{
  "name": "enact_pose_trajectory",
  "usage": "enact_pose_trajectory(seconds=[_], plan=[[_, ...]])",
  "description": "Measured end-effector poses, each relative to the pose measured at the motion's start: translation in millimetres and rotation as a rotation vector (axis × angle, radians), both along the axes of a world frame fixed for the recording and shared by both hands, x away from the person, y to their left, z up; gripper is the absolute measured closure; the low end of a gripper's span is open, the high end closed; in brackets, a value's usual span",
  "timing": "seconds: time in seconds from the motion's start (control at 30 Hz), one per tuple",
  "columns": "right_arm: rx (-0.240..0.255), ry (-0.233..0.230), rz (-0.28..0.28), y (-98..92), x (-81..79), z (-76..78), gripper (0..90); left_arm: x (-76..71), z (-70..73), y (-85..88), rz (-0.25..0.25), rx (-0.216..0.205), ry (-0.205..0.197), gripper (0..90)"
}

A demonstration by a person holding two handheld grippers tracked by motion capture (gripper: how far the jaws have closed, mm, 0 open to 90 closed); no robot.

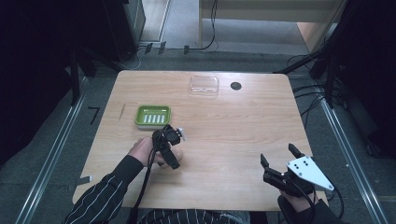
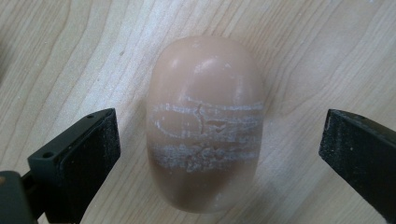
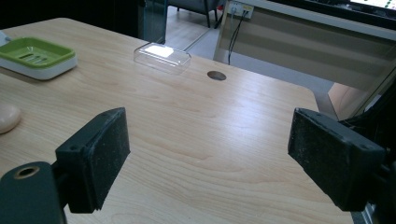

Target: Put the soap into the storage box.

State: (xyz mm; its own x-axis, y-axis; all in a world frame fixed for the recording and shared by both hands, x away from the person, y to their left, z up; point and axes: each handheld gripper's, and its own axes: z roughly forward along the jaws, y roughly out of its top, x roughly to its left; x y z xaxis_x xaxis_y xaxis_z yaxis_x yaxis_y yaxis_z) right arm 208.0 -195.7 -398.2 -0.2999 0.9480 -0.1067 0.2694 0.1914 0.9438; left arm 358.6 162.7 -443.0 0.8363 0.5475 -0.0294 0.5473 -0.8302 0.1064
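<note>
Left gripper [image 2: 219, 140] hangs right over the soap [image 2: 205, 123], jaws spread wide either side, not touching it. The bar lies flat on the table [image 1: 224, 135], near the green soap dish [image 1: 152, 115]. Right gripper [image 1: 279, 155] hovers well apart, jaws wide, holding nothing.

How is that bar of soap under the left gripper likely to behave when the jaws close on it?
The soap bar looks solid, so it will probably stay stiff rather than flex. Its rounded, smooth sides may let it slip or squirt out between the left gripper's open jaws. The whitish scuff bands across its top suggest a soft surface that marks easily. Lying flat on the table, it seems unlikely to roll.
</note>
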Motion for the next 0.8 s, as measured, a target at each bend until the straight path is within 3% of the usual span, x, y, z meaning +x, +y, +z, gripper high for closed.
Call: enact_pose_trajectory(seconds=[0.5,0.8], plan=[[0.007,0.002,-0.006,-0.6,-0.5,0.0,13.4,2.3,-9.7,-0.1,0.007,0.006,-0.027,0.0],[0.006,0.003,-0.006,-0.6,-0.5,0.0,13.4,3.8,-13.8,0.9,0.008,0.031,-0.021,19.2]])
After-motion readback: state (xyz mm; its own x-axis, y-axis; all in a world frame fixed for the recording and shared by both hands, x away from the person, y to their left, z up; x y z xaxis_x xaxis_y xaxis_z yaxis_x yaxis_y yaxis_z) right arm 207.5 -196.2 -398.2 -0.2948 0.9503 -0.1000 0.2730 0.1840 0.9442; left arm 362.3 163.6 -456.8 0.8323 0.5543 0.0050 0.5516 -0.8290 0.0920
